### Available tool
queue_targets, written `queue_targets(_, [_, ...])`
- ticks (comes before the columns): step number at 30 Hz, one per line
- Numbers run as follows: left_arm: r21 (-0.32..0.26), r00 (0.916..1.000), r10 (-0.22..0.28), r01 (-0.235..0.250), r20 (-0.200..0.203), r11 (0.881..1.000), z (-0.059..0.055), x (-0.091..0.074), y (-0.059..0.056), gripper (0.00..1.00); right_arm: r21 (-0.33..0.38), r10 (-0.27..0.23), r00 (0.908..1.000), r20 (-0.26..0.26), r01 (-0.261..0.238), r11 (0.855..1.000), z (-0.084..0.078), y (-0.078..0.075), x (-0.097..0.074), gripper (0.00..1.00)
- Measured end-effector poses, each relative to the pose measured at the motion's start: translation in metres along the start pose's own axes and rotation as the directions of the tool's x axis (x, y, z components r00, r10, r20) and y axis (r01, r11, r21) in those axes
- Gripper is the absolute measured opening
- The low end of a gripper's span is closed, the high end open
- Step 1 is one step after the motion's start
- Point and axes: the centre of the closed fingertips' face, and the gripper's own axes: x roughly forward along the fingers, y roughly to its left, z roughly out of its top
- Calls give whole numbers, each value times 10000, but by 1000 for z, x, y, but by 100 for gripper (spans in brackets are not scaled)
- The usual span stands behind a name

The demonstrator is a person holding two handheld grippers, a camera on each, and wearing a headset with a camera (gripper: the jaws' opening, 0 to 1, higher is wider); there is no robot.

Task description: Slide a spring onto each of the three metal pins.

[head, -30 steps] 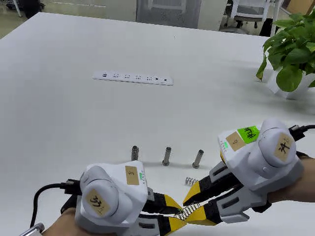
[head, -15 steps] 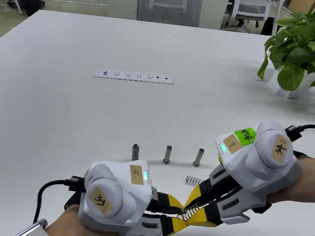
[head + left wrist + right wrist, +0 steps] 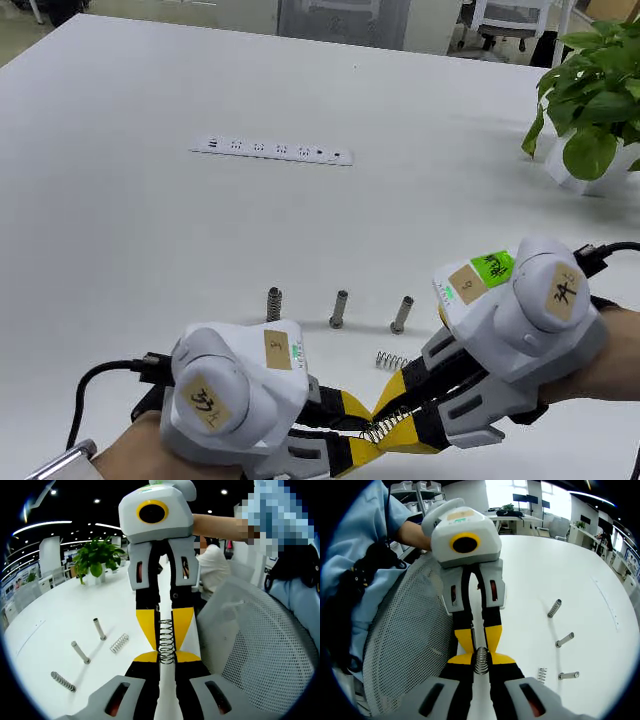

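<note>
Three metal pins stand in a row on the white table. The left pin (image 3: 273, 303) wears a spring. The middle pin (image 3: 339, 308) and right pin (image 3: 402, 313) are bare. A loose spring (image 3: 391, 360) lies just in front of the right pin. Near the table's front edge my left gripper (image 3: 362, 436) and right gripper (image 3: 398, 412) meet tip to tip. Both are shut on one spring (image 3: 381, 426), each at one end of it. That held spring (image 3: 166, 641) runs between the yellow fingertips and is seen nearly end-on (image 3: 480, 660) in the right gripper view.
A white power strip (image 3: 272, 151) lies farther back on the table. A potted plant (image 3: 590, 110) stands at the back right. A mesh chair back (image 3: 405, 645) and the person's blue sleeve (image 3: 365, 535) are close behind the grippers.
The two grippers stay tip to tip on the spring. The right gripper's fingers have drawn closer around it. The head camera has dipped slightly.
</note>
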Motion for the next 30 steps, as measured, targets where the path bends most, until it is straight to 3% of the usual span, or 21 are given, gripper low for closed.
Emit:
queue_targets(10, [-463,9995,255,-246,183,9986,0,0,4,10,-59,-72,9999,-99,71,10000,1,-3,0,12])
queue_targets(15, [-924,9969,774,-756,162,9928,-5,-3,13,12,-151,-369,9992,-144,367,9992,0,-9,2,12])
queue_targets(18, [-1241,9927,1198,-1172,132,9853,-10,-9,22,19,-295,-474,9987,-172,469,9985,-1,-12,2,12])
queue_targets(24, [-1765,9750,2220,-2197,-69,9595,-25,-22,44,42,-271,-531,9984,-190,526,9982,-4,-15,0,12])
queue_targets(30, [-2488,9463,3230,-3157,-117,9157,-33,-39,62,59,-266,-546,9977,-389,536,9982,-12,-18,2,12])
